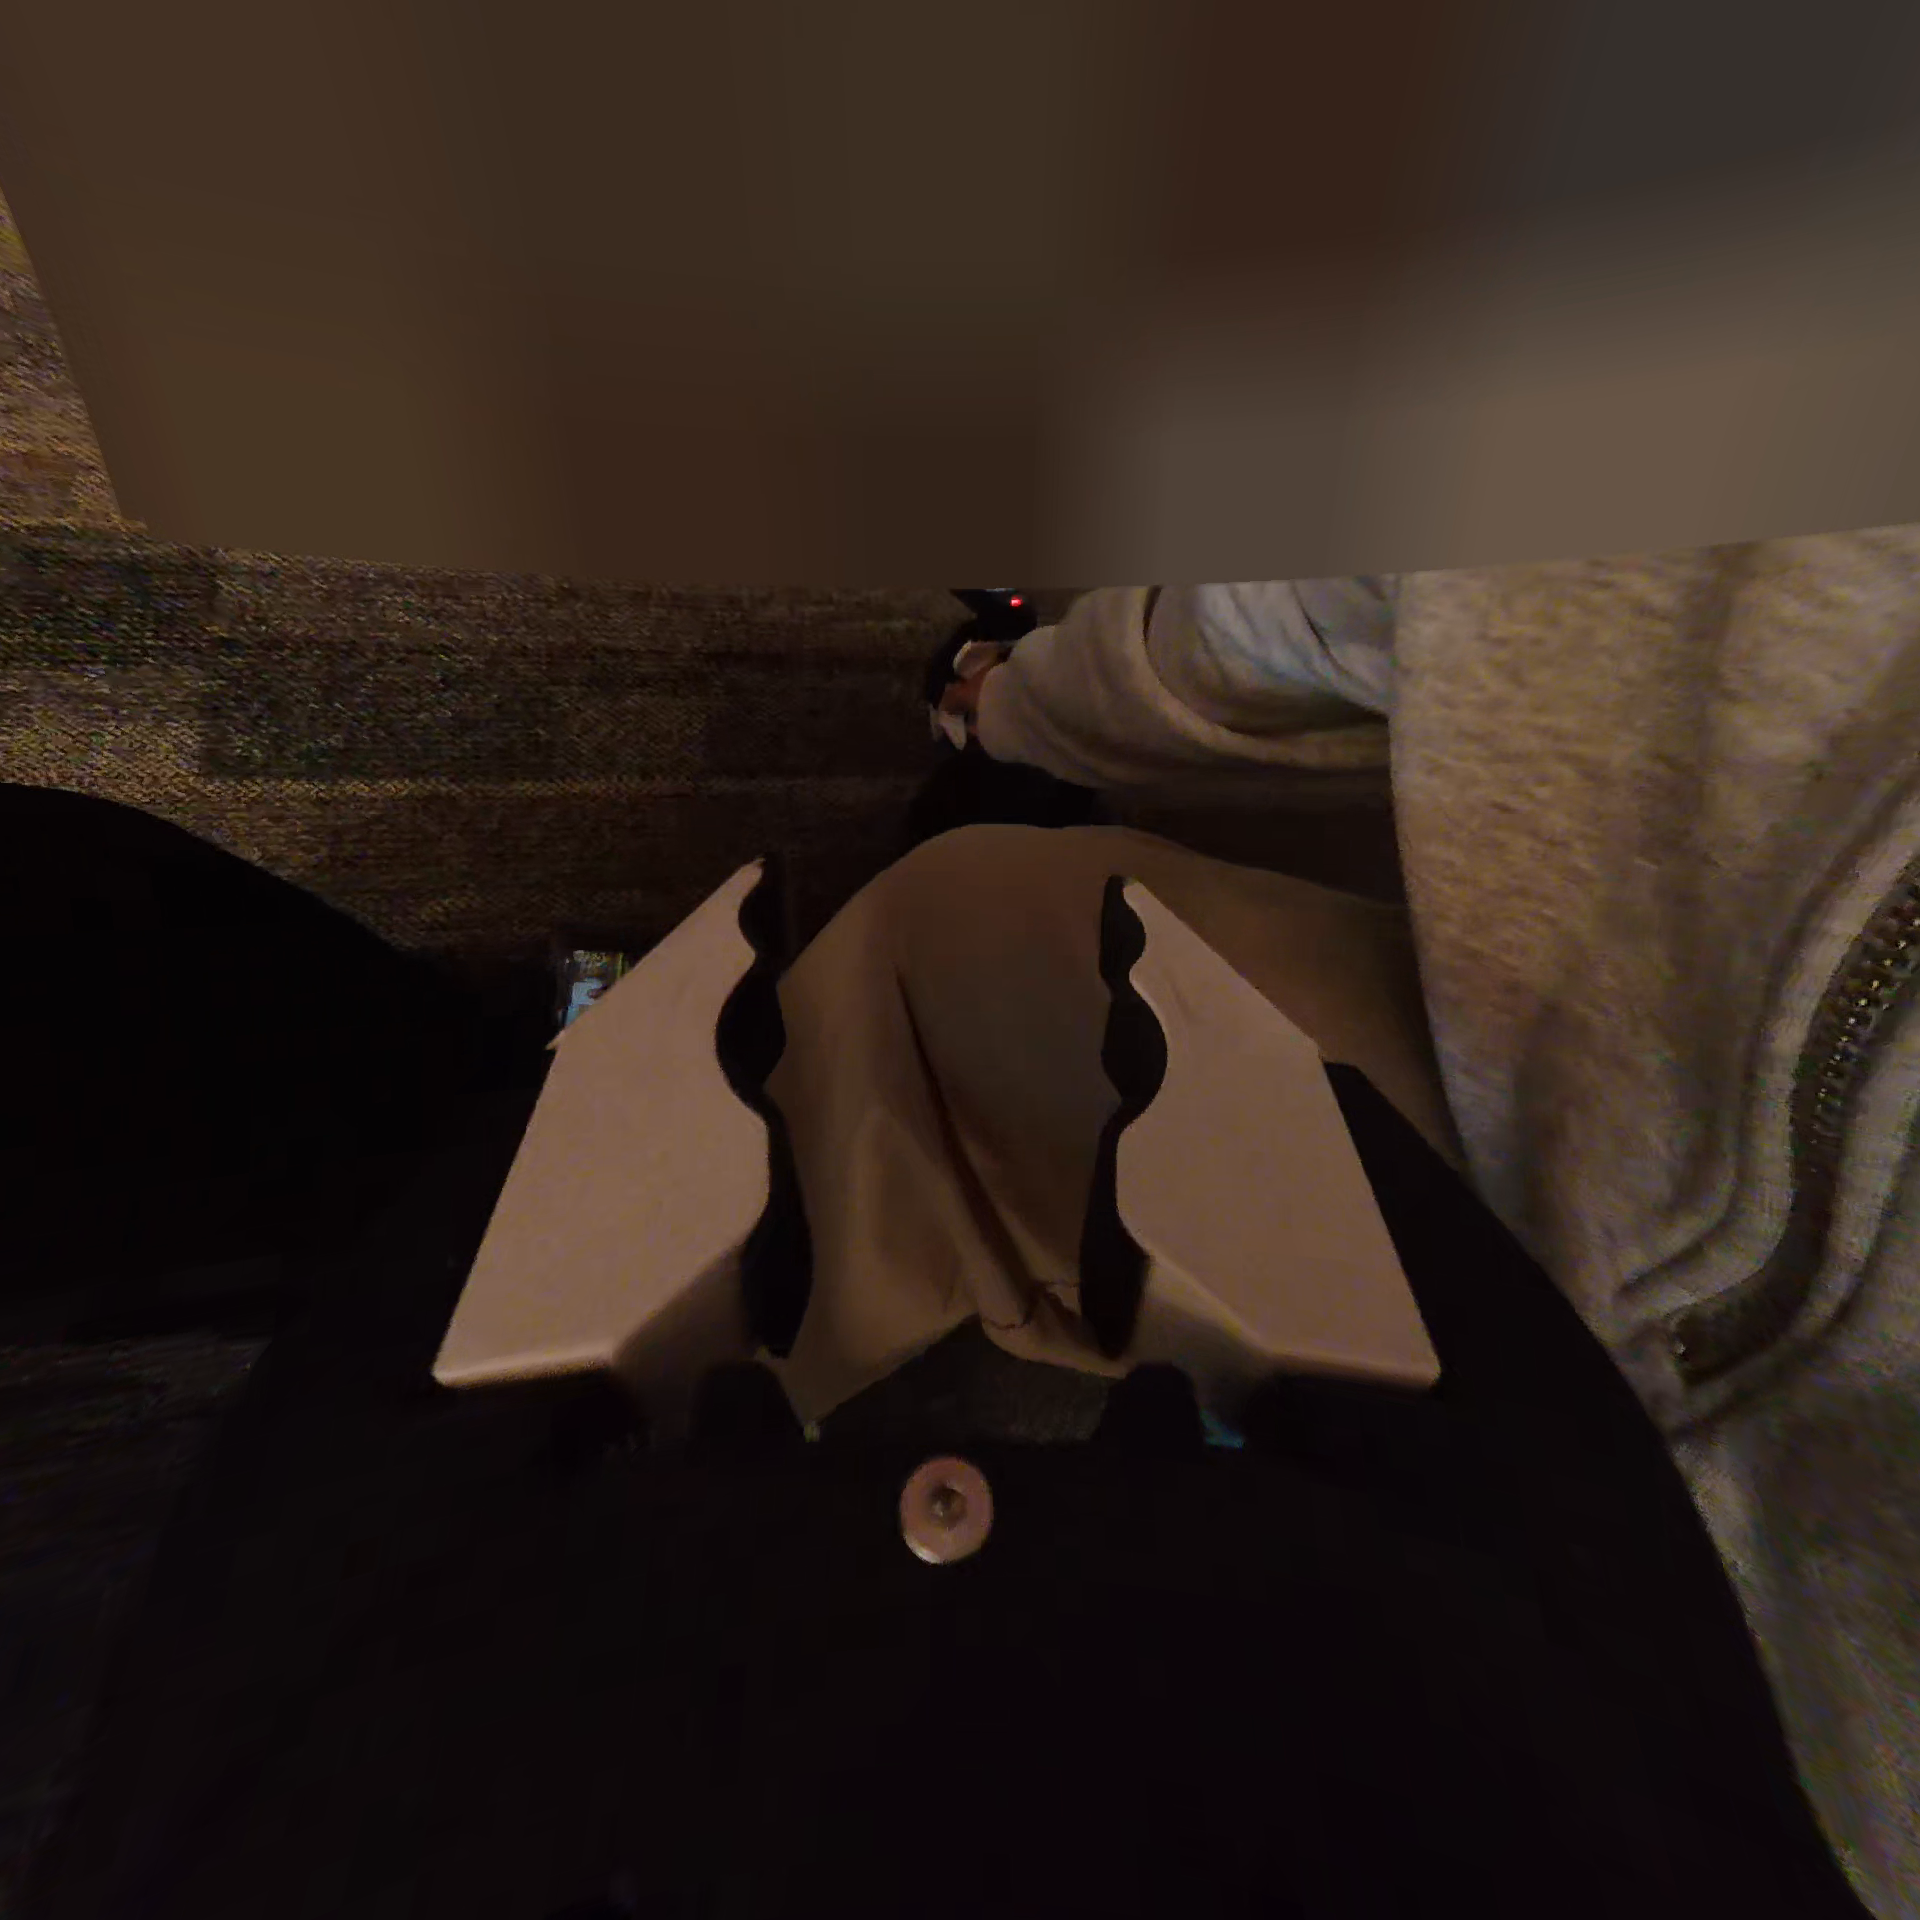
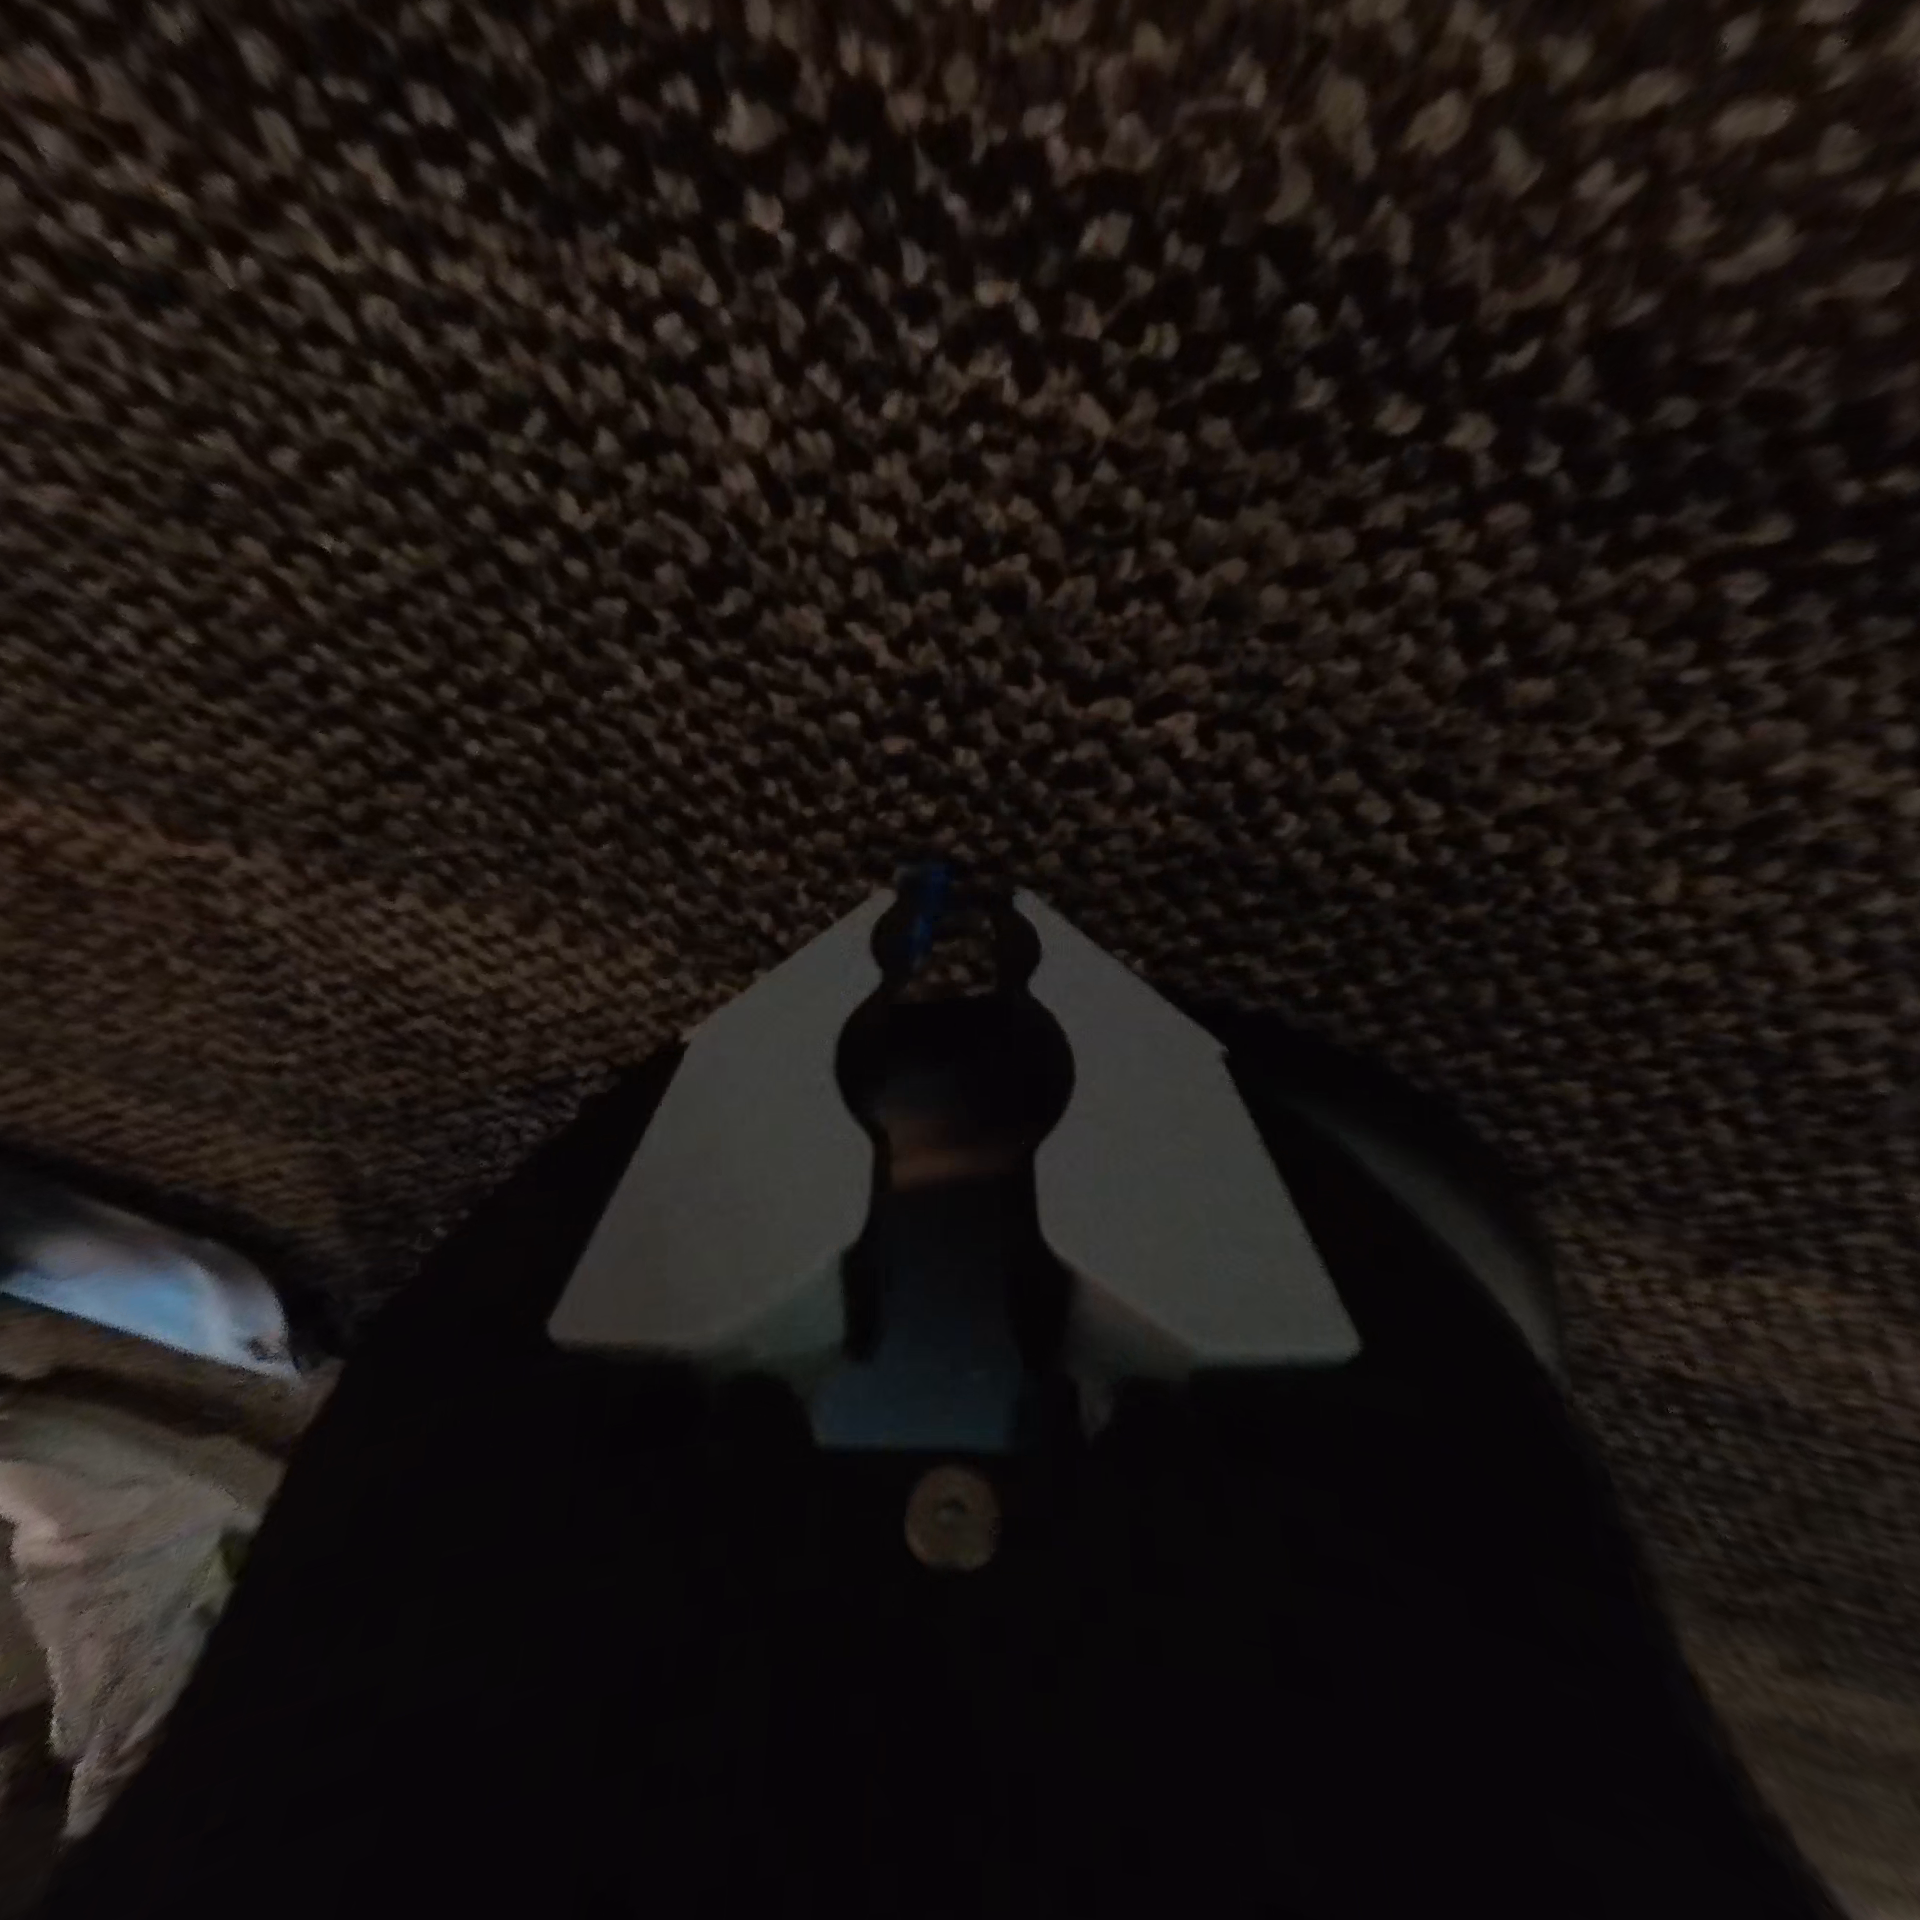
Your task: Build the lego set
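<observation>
In the right wrist view my right gripper (image 2: 951,920) is pressed close to the brown carpet (image 2: 935,468). Its fingers are almost together, with a small blue lego piece (image 2: 925,914) between the tips, against the left finger. A thin strip of carpet shows beside the piece. In the left wrist view my left gripper (image 1: 940,894) is open and empty, held above the person's beige trouser leg (image 1: 956,1091). The right gripper (image 1: 971,665) also shows far off in that view, held by a hand in a grey sleeve (image 1: 1122,686) down at the carpet. No other lego shows clearly.
A grey zipped hoodie (image 1: 1662,987) fills the right of the left wrist view. A dark rounded shape (image 1: 187,1018) lies at the left on the carpet (image 1: 468,707). Pale cloth (image 2: 114,1558) and a light blue patch (image 2: 135,1288) show at the right wrist view's lower left. Across from one pair of fingers to the other is roughly 75 cm.
</observation>
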`<move>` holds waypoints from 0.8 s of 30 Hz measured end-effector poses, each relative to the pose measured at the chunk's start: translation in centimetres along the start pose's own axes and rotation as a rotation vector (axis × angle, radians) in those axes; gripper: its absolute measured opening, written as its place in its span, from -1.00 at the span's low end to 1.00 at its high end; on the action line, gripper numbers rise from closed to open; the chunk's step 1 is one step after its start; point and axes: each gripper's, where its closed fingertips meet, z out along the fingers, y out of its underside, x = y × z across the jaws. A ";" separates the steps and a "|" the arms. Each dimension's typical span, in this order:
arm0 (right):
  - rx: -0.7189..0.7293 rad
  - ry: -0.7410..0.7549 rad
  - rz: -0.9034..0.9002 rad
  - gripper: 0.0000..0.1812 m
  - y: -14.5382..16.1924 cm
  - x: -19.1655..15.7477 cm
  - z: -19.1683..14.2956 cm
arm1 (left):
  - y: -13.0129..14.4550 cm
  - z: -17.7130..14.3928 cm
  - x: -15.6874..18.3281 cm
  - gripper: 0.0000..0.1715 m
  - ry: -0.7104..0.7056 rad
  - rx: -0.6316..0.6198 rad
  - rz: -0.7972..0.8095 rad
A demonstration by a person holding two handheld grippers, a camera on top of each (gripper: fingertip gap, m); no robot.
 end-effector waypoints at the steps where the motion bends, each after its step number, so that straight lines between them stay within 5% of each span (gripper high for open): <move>1: 0.001 0.013 -0.005 -0.89 0.0 0.2 0.0 | 0.2 0.1 0.0 -0.30 -0.001 -0.010 0.006; 6: -0.015 0.016 -0.026 -0.80 0.0 -0.1 0.0 | 0.7 0.3 0.0 -0.29 0.007 -0.023 -0.003; 8: -0.028 0.054 -0.055 -0.96 0.1 0.2 0.0 | 0.9 0.2 -0.1 -0.30 0.007 -0.022 -0.007; 14: 0.013 -0.019 -0.025 -0.96 0.6 -1.6 -1.2 | 1.6 -0.7 -0.1 -0.30 -0.003 -0.023 -0.025; 19: 0.187 -0.250 -0.038 -0.96 0.2 -8.0 -6.2 | 0.9 -2.7 -0.3 -0.30 -0.023 0.026 -0.038; 24: 0.237 -0.564 0.016 -0.97 3.2 -15.8 -14.1 | 0.7 -4.1 1.6 -0.30 -0.007 0.101 -0.105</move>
